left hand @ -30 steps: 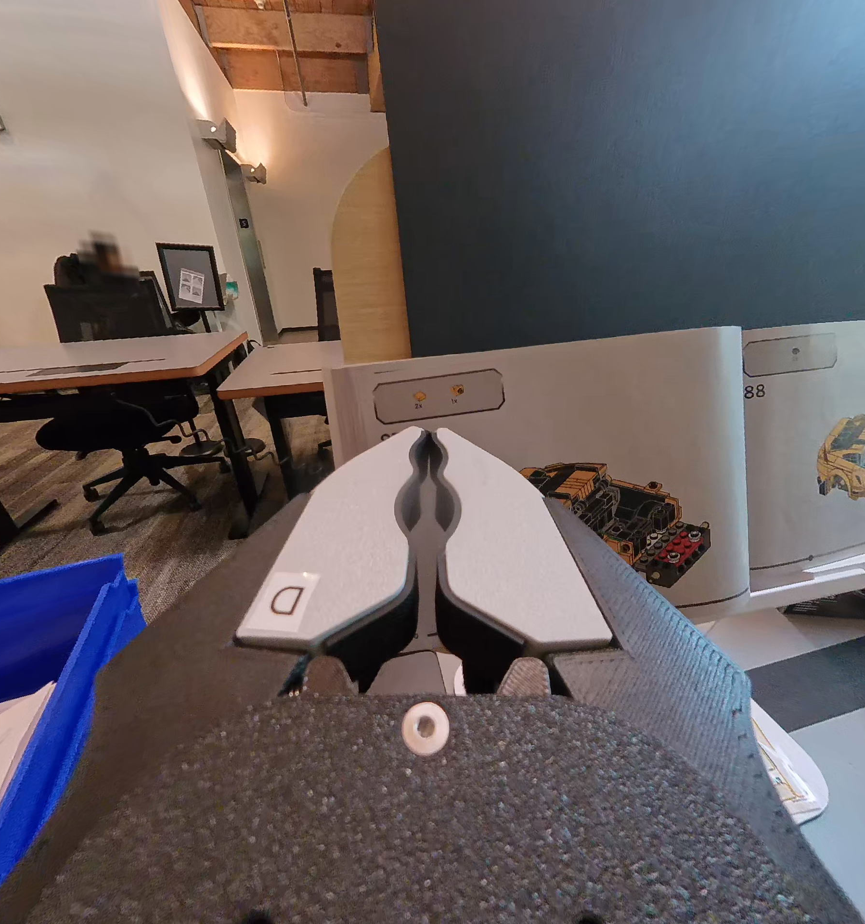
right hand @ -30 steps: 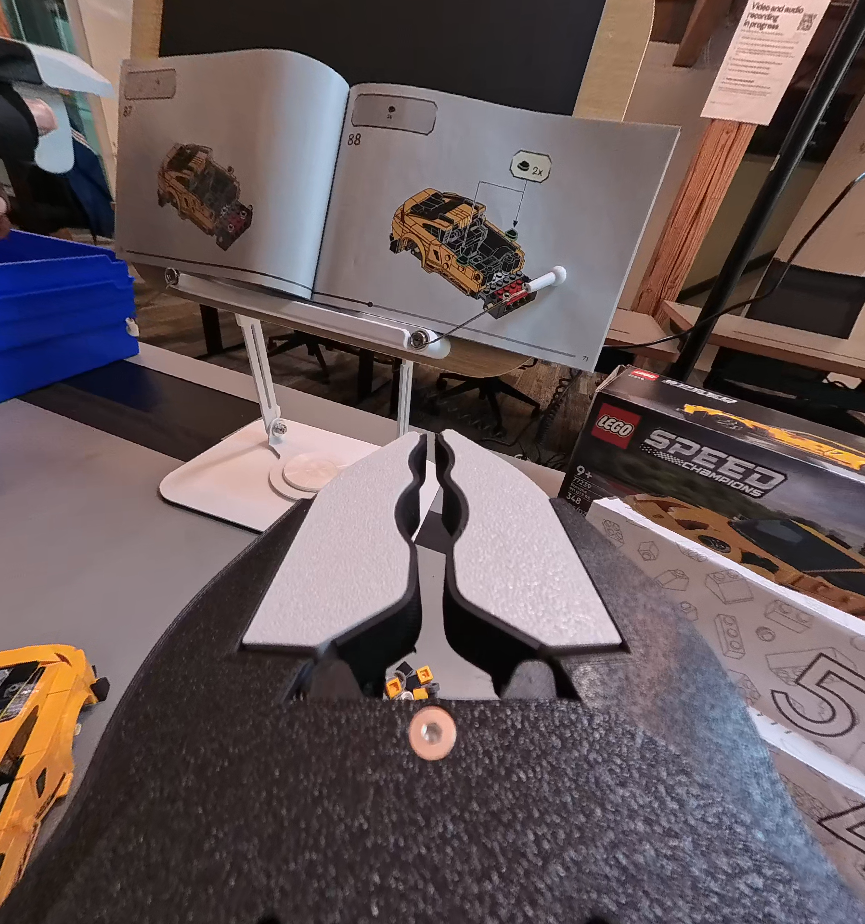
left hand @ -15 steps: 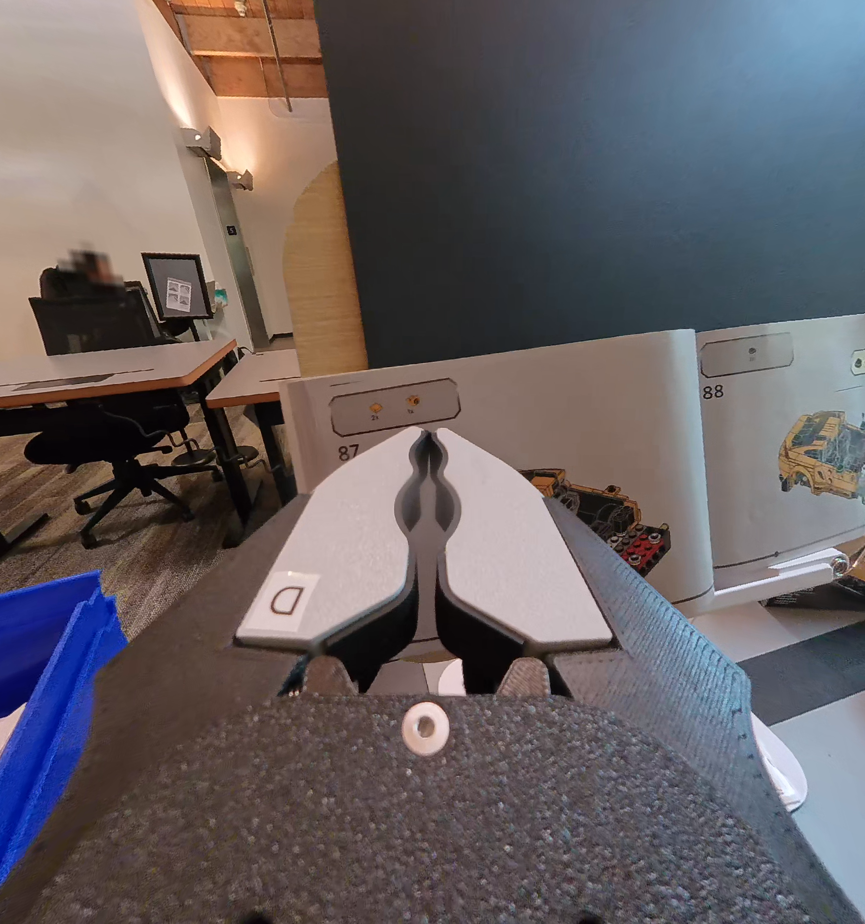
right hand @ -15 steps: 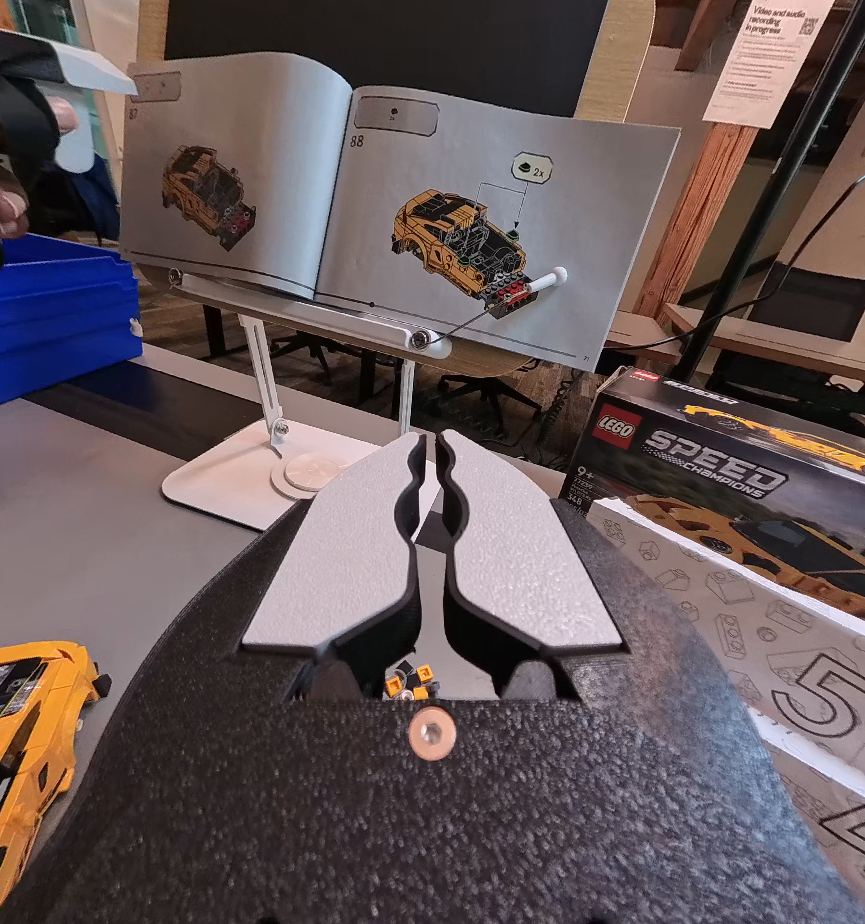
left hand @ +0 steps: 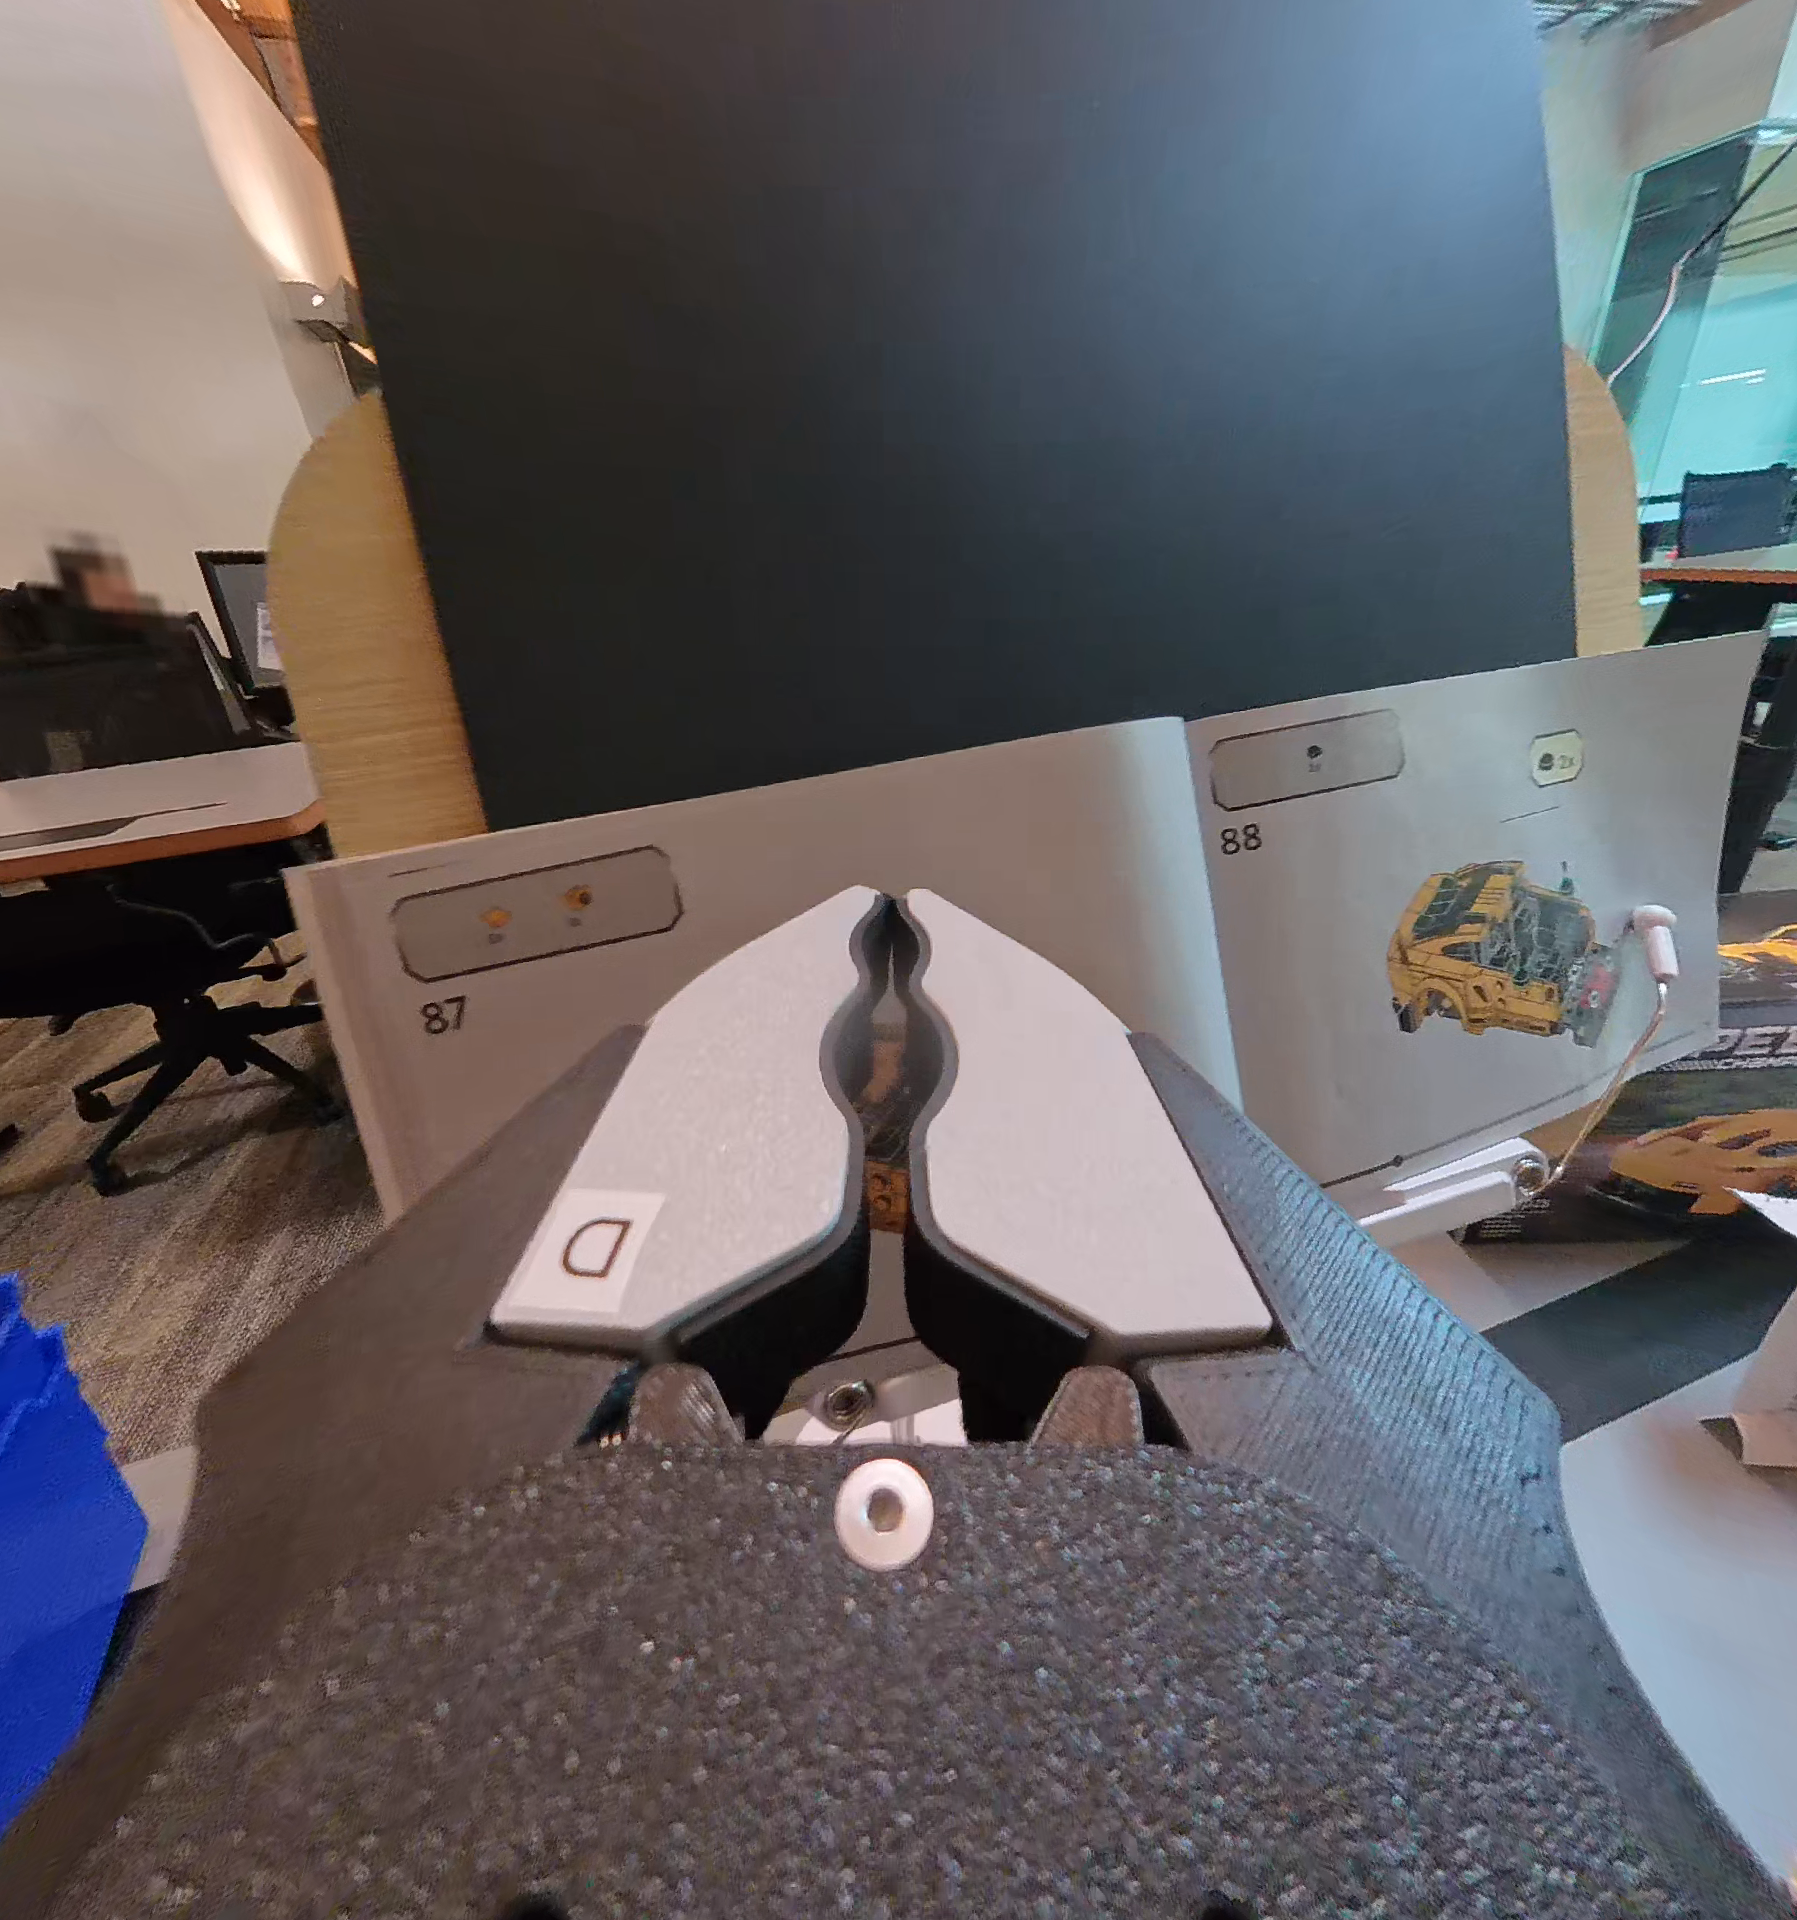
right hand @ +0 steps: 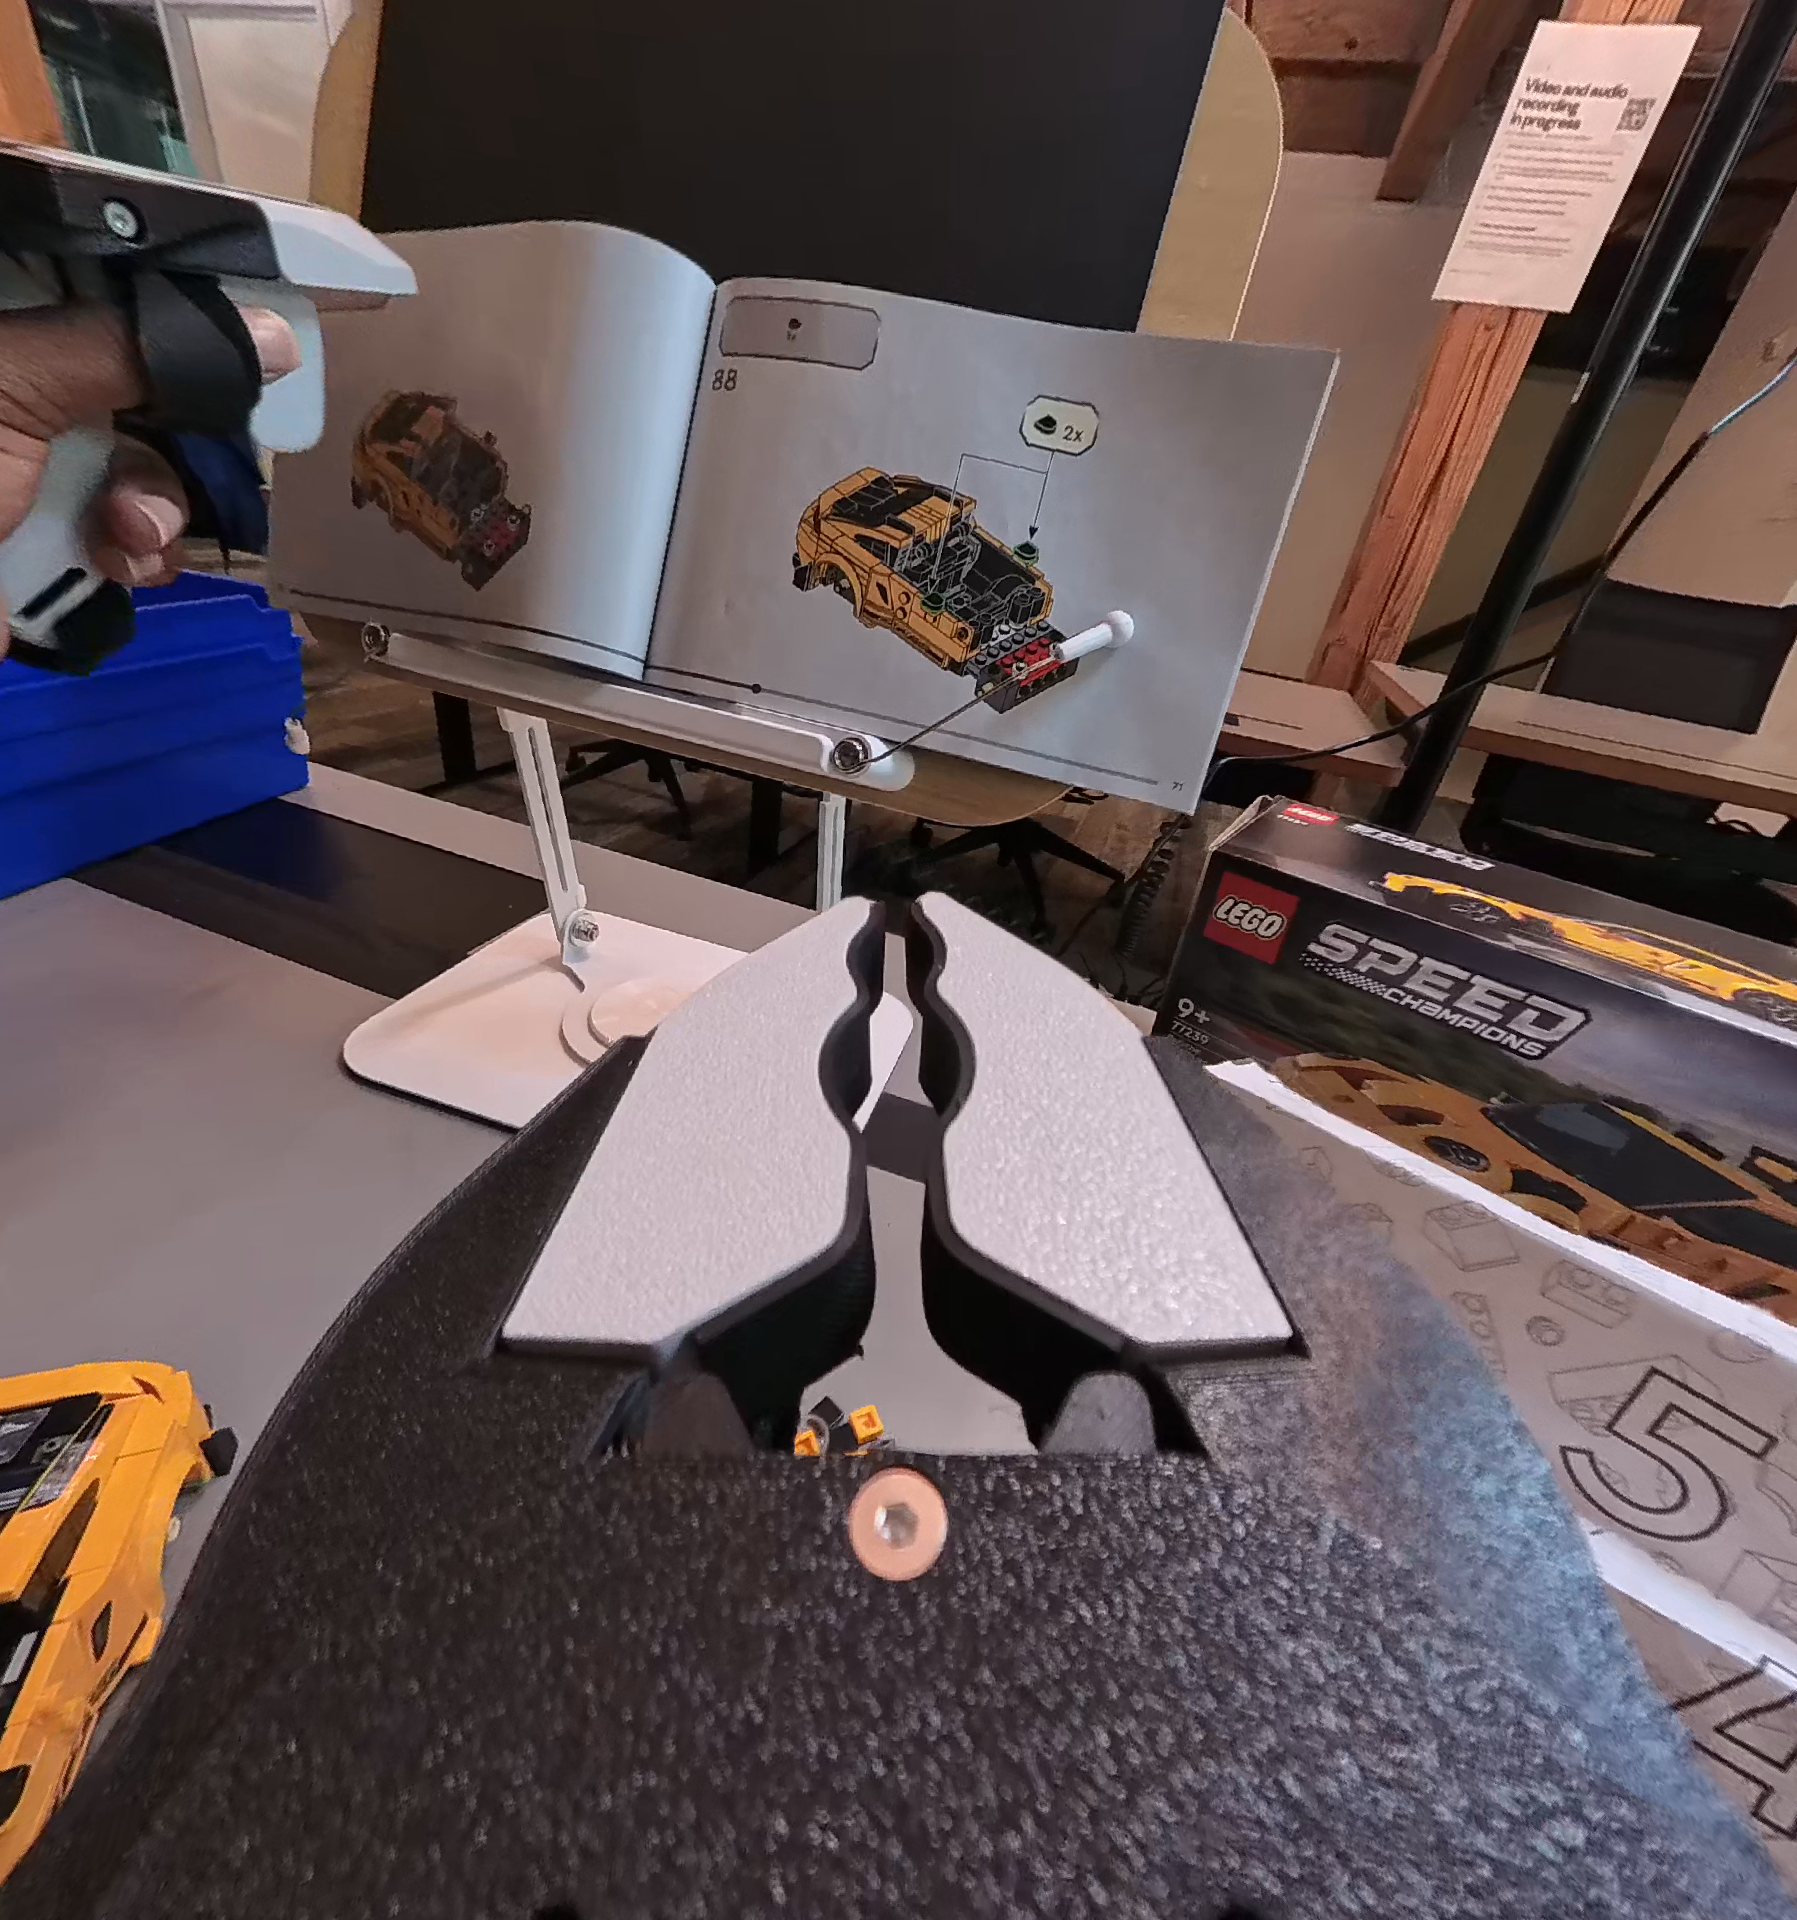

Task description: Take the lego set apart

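A yellow lego car (right hand: 42,1507) lies on the grey table (right hand: 146,1091) at the lower left of the right wrist view, partly cut off by the frame. A few small yellow and black loose pieces (right hand: 840,1429) lie under my right gripper (right hand: 896,912), which is shut with only a thin slit and holds nothing. My left gripper (left hand: 891,906) is shut and empty, raised in front of the open instruction booklet (left hand: 873,831). It also shows in the right wrist view (right hand: 354,265) at the upper left, held by a hand. The car does not show in the left wrist view.
The booklet (right hand: 977,468) rests on a white stand (right hand: 478,1029) at the back. A lego box (right hand: 1496,1039) and white numbered paper bags (right hand: 1600,1403) lie to the right. Blue bins (right hand: 94,769) stand at the left. Desks and chairs stand beyond the table. About 25 centimeters separates my left fingertips from my right.
My left gripper has swung to the right along the booklet and reaches further into the right wrist view. My right gripper has barely moved. Both have stayed shut.
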Available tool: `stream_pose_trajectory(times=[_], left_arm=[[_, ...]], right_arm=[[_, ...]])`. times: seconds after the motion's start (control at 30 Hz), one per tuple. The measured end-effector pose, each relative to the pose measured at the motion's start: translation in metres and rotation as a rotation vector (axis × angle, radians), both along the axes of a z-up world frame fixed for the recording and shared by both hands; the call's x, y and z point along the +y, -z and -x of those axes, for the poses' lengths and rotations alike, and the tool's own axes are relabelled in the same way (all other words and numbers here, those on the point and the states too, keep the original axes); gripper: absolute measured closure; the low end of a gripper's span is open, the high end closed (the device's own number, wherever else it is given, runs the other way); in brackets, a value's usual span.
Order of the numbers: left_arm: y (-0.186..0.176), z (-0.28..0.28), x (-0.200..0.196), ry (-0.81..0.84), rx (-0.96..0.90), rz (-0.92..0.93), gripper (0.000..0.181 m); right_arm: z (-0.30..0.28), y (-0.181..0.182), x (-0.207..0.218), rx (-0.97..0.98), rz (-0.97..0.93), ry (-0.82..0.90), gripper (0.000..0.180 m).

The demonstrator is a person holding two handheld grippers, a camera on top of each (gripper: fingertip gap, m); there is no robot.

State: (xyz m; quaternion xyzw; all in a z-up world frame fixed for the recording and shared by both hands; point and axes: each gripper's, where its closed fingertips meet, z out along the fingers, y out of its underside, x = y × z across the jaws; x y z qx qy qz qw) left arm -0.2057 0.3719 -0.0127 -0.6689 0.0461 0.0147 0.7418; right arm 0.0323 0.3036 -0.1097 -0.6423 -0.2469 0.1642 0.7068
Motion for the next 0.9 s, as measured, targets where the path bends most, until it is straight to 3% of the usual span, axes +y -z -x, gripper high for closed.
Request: stream_pose_trajectory(times=[0.7,0.9], left_arm=[[-0.009,-0.09,0.024,0.131,0.052,0.006,0.181],[-0.007,-0.101,0.009,0.215,0.016,0.025,0.181]], right_arm=[[-0.005,-0.012,-0.002,0.025,-0.029,-0.005,0.176],[-0.006,-0.011,-0.003,0.038,0.009,-0.032,0.177]])
